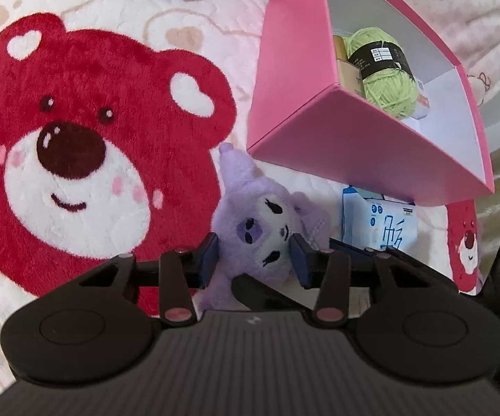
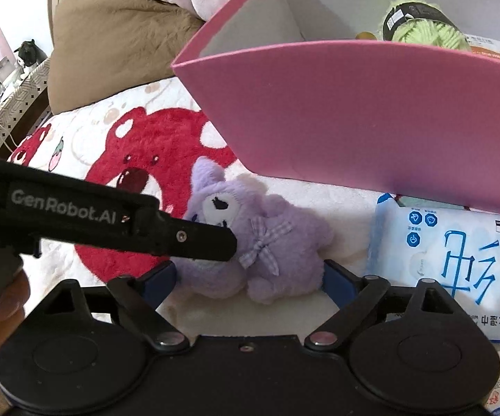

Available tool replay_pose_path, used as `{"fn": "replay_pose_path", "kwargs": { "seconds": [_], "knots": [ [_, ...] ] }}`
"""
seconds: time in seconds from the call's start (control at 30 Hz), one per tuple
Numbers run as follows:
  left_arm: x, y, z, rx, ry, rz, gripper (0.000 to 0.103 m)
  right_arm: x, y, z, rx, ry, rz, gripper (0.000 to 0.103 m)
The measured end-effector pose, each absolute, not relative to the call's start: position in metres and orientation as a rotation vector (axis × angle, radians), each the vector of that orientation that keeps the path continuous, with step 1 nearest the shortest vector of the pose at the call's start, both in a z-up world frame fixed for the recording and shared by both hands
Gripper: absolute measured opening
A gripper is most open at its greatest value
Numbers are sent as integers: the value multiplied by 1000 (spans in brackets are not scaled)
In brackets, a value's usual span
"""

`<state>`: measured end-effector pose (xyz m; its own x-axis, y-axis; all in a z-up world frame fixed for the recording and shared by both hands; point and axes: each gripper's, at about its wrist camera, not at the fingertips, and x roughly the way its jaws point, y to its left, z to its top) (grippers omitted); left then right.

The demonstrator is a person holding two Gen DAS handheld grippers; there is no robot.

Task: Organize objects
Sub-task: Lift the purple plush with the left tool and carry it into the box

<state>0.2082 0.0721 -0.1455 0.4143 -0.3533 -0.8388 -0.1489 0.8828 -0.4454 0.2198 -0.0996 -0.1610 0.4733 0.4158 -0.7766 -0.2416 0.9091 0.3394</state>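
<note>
The left gripper (image 1: 254, 257) pinches the head of a purple plush bear (image 1: 262, 232), its pads pressing both sides. The bear lies on a white blanket (image 1: 187, 10) with a red bear print, just in front of a pink box (image 1: 319, 118). The right gripper (image 2: 250, 277) stands spread wide around the bear's body, beside a wet-wipes pack (image 2: 457, 260).

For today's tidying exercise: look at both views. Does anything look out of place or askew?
Yes. The purple plush toy lies tipped over on the bear blanket, outside the pink box, beside a wet-wipes pack. The green yarn is already inside.
</note>
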Motion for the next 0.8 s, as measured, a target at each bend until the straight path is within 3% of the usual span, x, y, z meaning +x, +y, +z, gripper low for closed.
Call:
{"fn": "replay_pose_path", "kwargs": {
  "seconds": [0.43,0.8],
  "knots": [
    [192,68,-127,-494,1105,-178,43,200,-101,-140,138,968,388,95],
    [154,42,-70,-460,995,-286,40,158,-122,-88,126,910,354,95]
  ]
}}
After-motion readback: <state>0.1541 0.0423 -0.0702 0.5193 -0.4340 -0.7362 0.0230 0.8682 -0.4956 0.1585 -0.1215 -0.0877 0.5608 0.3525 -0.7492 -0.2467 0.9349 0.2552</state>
